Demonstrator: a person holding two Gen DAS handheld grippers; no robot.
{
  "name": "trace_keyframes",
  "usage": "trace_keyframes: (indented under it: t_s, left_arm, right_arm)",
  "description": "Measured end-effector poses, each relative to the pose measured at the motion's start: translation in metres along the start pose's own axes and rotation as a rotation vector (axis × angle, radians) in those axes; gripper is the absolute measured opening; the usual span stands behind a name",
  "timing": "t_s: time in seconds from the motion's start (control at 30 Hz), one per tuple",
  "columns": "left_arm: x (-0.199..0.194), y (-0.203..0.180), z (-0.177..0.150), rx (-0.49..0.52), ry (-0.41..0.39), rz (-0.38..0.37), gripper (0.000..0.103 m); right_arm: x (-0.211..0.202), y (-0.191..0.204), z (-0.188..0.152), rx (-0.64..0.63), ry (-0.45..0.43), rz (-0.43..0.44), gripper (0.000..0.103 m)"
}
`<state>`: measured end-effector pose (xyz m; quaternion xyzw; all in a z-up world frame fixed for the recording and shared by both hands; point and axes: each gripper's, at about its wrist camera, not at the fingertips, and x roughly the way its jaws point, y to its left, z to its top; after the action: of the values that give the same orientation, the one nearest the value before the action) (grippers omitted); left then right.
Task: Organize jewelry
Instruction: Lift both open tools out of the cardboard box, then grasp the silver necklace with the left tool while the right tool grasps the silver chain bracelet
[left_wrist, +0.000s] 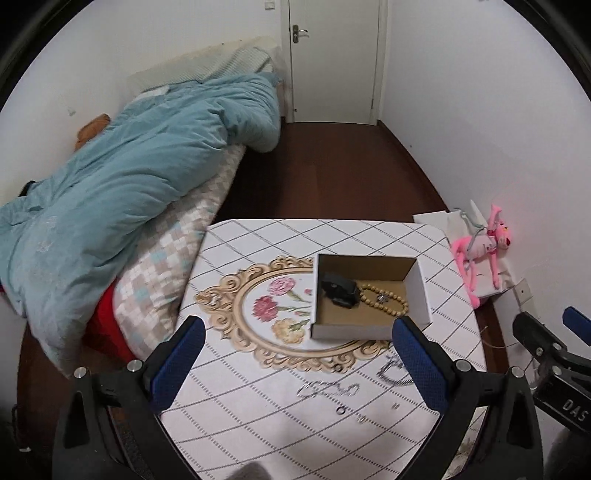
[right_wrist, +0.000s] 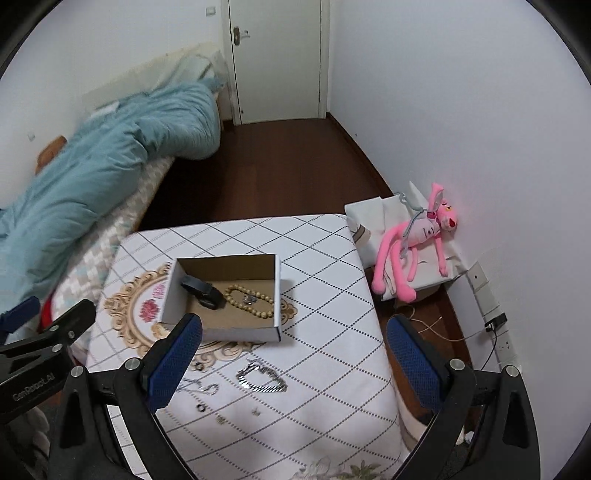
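Left wrist view: left tool (left_wrist: 298, 354) spread wide and empty over the quilted table (left_wrist: 258, 424), one cardboard box (left_wrist: 419, 291) holding one beaded bracelet (left_wrist: 388, 301); right wrist view: right tool (right_wrist: 294, 360) gaping too, one silver chain (right_wrist: 263, 380) and perhaps two small rings (right_wrist: 200, 407) loose on the cloth.

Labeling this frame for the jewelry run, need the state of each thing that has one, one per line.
left gripper: open, empty, above the table
right gripper: open, empty
cardboard box: open-topped, upright on the table
beaded bracelet: inside the box
black item: inside the box
silver chain bracelet: loose on the table, outside the box
door: closed
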<state>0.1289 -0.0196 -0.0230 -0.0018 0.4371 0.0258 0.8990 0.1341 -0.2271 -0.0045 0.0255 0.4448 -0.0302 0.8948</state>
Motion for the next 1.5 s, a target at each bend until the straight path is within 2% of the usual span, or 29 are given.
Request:
trace_keyframes:
  t_s: [0.13, 0.27, 0.4, 0.57, 0.67, 0.77, 0.87, 0.93, 0.97, 1.13, 1.2, 1.3, 1.37, 1.4, 1.5]
  left_arm:
    - [0.003, 0.005, -0.026, 0.012, 0.0, 0.07, 0.103]
    - [0.032, 0.019, -0.058, -0.013, 0.073, 0.108, 0.103]
    - [0.078, 0.03, -0.085, -0.017, 0.177, 0.129, 0.103]
    - [0.131, 0.038, -0.109, -0.008, 0.29, 0.105, 0.103]
    - [0.155, 0.038, -0.114, -0.002, 0.335, 0.066, 0.095]
    - [0.171, 0.035, -0.116, 0.003, 0.359, 0.037, 0.094]
    - [0.179, 0.03, -0.117, 0.007, 0.372, 0.005, 0.094]
    - [0.183, 0.026, -0.118, 0.012, 0.38, -0.019, 0.094]
    - [0.185, 0.024, -0.118, 0.017, 0.386, -0.037, 0.094]
    - [0.188, 0.005, -0.12, 0.066, 0.386, -0.081, 0.088]
    - [0.188, -0.001, -0.12, 0.084, 0.374, -0.077, 0.082]
    - [0.184, -0.01, -0.116, 0.099, 0.346, -0.086, 0.059]
    - [0.182, -0.019, -0.112, 0.117, 0.329, -0.096, 0.013]
    - [0.182, -0.022, -0.11, 0.122, 0.331, -0.104, 0.005]
    - [0.183, -0.025, -0.109, 0.117, 0.333, -0.125, 0.004]
  right_arm:
    - [0.004, -0.002, -0.026, 0.017, 0.04, 0.033, 0.101]
    - [0.04, -0.007, -0.057, 0.045, 0.137, 0.07, 0.101]
    - [0.095, -0.015, -0.084, 0.084, 0.248, 0.091, 0.085]
    - [0.151, -0.022, -0.102, 0.124, 0.307, 0.091, 0.082]
    - [0.18, -0.021, -0.107, 0.131, 0.328, 0.075, 0.077]
    - [0.2, -0.018, -0.111, 0.125, 0.346, 0.072, 0.066]
    - [0.204, -0.006, -0.113, 0.064, 0.315, 0.036, 0.052]
    - [0.204, -0.003, -0.115, 0.036, 0.298, 0.005, 0.032]
    - [0.203, -0.004, -0.115, 0.036, 0.293, 0.004, 0.009]
    - [0.197, -0.027, -0.123, 0.104, 0.311, 0.044, 0.009]
    - [0.192, -0.033, -0.128, 0.122, 0.314, 0.045, 0.009]
    - [0.185, -0.04, -0.131, 0.133, 0.321, 0.045, 0.009]
    - [0.185, -0.04, -0.135, 0.132, 0.324, 0.043, 0.009]
    - [0.185, -0.04, -0.135, 0.128, 0.318, 0.038, 0.009]
    - [0.185, -0.039, -0.135, 0.129, 0.318, 0.041, 0.009]
